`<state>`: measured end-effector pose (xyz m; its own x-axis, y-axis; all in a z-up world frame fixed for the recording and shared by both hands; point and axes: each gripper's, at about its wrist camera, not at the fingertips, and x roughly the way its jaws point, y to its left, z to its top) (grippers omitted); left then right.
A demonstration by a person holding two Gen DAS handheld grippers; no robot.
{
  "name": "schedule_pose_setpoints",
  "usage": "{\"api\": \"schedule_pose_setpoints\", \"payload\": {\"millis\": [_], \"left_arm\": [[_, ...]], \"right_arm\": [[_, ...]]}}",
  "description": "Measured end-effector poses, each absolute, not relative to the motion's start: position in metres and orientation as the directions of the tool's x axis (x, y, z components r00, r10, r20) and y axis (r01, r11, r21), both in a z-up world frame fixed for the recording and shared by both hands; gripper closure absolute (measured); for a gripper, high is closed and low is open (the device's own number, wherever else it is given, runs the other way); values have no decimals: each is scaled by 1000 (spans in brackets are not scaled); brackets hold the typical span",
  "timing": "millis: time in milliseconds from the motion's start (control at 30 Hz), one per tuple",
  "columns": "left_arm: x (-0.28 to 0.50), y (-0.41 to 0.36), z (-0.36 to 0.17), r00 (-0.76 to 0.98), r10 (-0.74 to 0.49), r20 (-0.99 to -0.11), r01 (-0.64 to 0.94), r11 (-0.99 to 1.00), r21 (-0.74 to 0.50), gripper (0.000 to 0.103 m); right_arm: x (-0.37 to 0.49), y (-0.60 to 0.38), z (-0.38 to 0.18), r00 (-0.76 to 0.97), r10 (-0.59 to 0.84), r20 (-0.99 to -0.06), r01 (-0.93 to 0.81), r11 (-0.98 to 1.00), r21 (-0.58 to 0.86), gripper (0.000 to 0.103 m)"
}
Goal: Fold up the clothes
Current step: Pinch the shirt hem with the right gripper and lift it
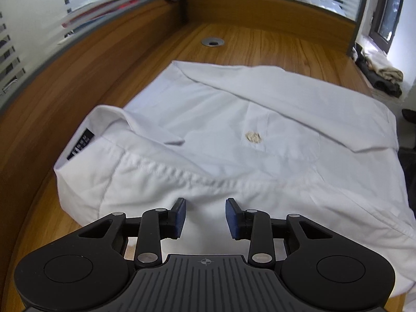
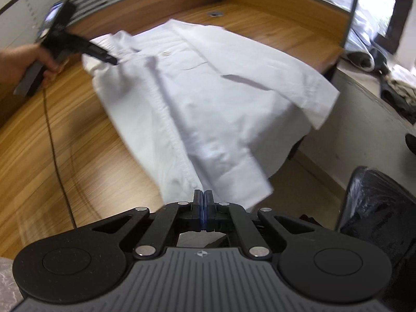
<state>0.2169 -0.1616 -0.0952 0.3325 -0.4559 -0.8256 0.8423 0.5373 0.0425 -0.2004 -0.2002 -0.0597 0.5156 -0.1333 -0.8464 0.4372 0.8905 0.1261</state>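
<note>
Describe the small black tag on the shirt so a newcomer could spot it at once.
Start at the wooden desk and the white shirt on it. Inside the collar at its left end sits the black label, the only dark patch on the cloth.

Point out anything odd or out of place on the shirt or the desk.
The white shirt lies askew, and its right side hangs off the edge of the wooden desk. A small tan mark sits on the chest pocket; it may be a logo or a stain, too blurred to tell.

White cloth shirt (image 1: 234,135), wood-grain table (image 1: 273,44)
</note>
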Motion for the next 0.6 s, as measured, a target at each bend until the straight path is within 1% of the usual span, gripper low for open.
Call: {"api": "schedule_pose_setpoints", "payload": {"millis": [133, 200, 400, 600], "left_arm": [[230, -164, -94, 357, -443, -822, 823, 565, 53, 66], [238, -165, -96, 368, -433, -823, 810, 583, 55, 66], [257, -170, -102, 377, -410, -831, 789, 612, 56, 66], [273, -178, -112, 379, -399, -835, 768, 639, 43, 66]], "right_arm": [[-202, -237, -61, 501, -102, -860, 474, 863, 173, 103], [-198, -251, -67, 483, -104, -869, 495, 852, 172, 103], [-186, -288, -96, 441, -62, -895, 557, 801, 219, 103], [-164, -303, -128, 383, -25, -924, 553, 807, 208, 103]]}}
